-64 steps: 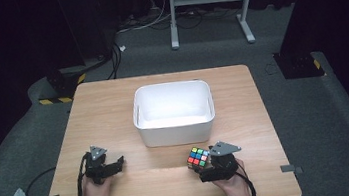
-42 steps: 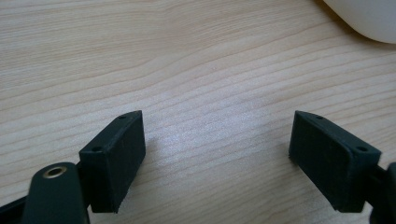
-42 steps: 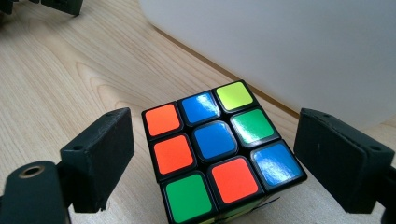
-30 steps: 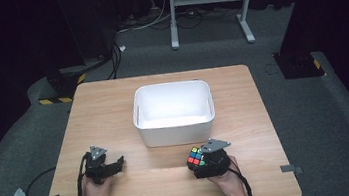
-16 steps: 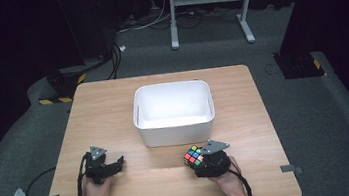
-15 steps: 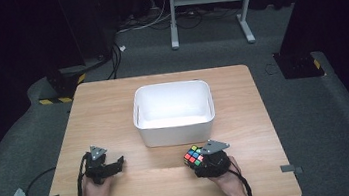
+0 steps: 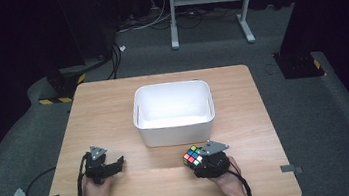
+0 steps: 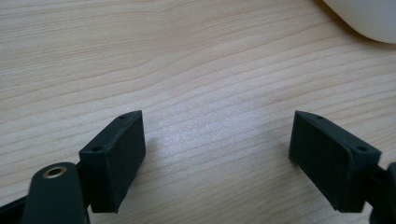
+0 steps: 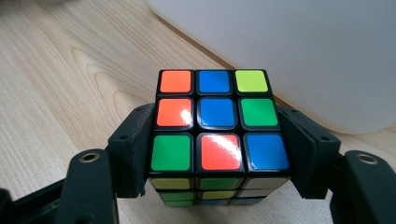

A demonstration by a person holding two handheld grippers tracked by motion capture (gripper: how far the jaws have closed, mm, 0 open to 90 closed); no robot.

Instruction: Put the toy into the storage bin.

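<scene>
Wooden table (image 7: 113,110) and white bin (image 7: 173,105) sit unchanged at centre; the right claw (image 9: 212,154), low right of centre, has just closed its jaws onto the cube (image 9: 215,126), now clamped between them. Lower left, the left claw (image 8: 217,154) gapes wide.

The left gripper (image 8: 217,154) hangs low over a pale wooden table (image 8: 187,70) whose grain runs across the picture. Its two black jaws stand wide apart with nothing but bare wood between them, and each pad (image 8: 116,158) shows small screw holes along its edge. At the top right corner, the rounded wall of a white tub (image 8: 369,18) edges into the frame.
</scene>
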